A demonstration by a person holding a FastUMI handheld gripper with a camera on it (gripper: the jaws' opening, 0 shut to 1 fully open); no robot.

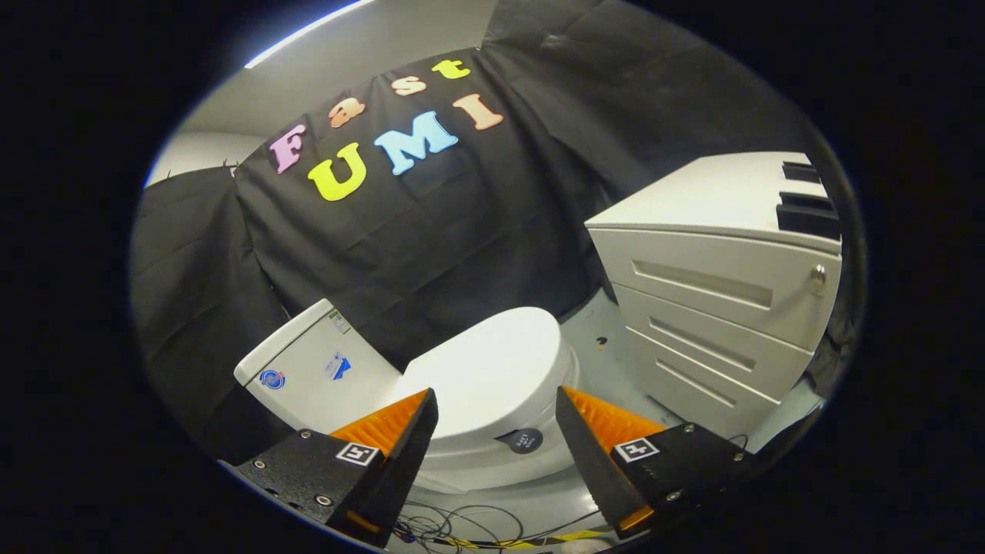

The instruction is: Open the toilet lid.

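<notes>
A white toilet stands on the floor ahead, its lid [492, 369] down flat over the bowl. The tank [315, 369] sits at the lid's left, carrying a few small stickers. A round dark sticker [525, 440] marks the bowl's front just under the lid's edge. My gripper [496, 400] is open, its two fingers spread wide, with the lid's near edge showing in the gap between them. Neither finger touches the toilet, and nothing is held.
A white drawer cabinet [716, 308] with a lock stands close to the right of the toilet. Black cloth [431, 246] walls the space behind. Loose cables [454, 527] lie on the pale floor [600, 346] under the fingers.
</notes>
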